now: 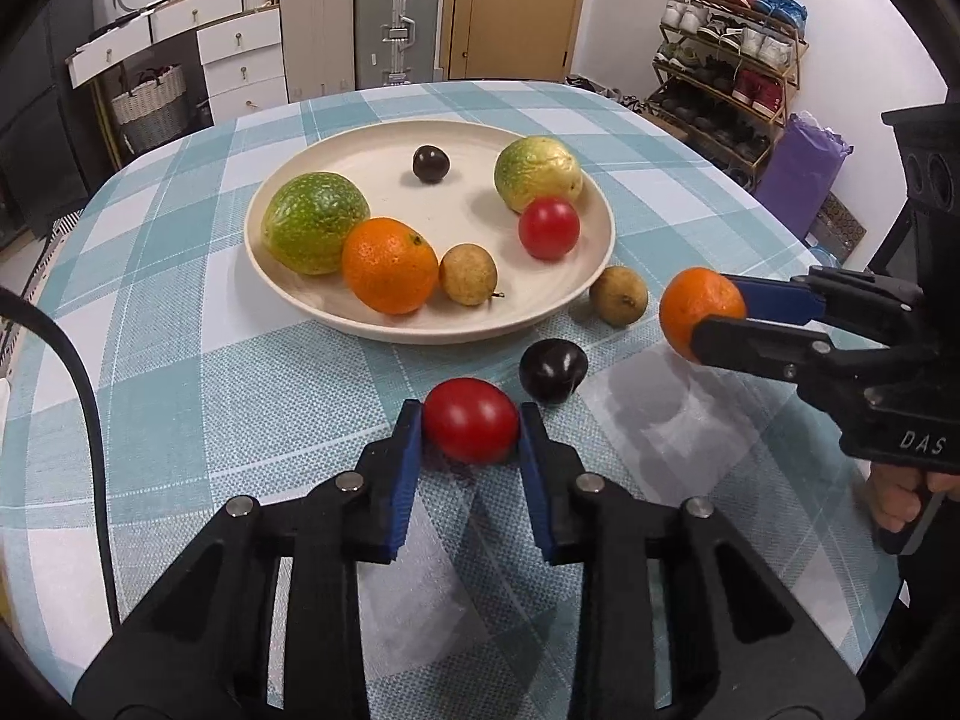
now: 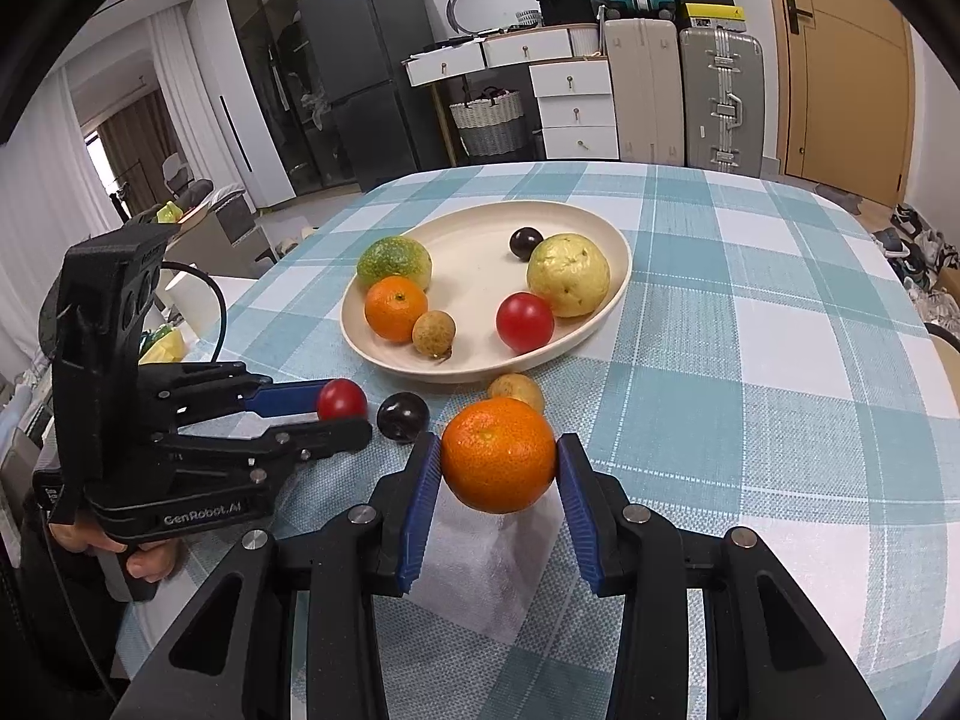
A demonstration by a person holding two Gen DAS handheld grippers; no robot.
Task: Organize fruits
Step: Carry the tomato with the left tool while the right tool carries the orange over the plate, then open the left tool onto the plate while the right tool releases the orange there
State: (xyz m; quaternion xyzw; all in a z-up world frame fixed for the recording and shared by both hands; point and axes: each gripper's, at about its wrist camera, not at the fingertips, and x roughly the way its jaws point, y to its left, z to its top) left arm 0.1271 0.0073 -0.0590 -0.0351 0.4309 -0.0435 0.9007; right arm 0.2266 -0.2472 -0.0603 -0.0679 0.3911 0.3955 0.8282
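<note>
My left gripper [image 1: 471,429] is shut on a red tomato [image 1: 471,427] just above the checked tablecloth; it also shows in the right wrist view [image 2: 342,405]. My right gripper [image 2: 498,465] is shut on an orange [image 2: 498,462] and holds it above the table; it also shows in the left wrist view [image 1: 702,312]. The cream plate [image 1: 372,141] holds two green-yellow fruits, an orange, a tomato, a longan and a dark plum. On the cloth in front of the plate lie a dark plum [image 1: 551,371] and a longan [image 1: 618,295].
The round table wears a teal checked cloth [image 1: 180,396]. A black cable [image 1: 84,396] runs along its left side. Behind stand white drawers, suitcases [image 1: 393,24], a door and a shoe rack [image 1: 726,60].
</note>
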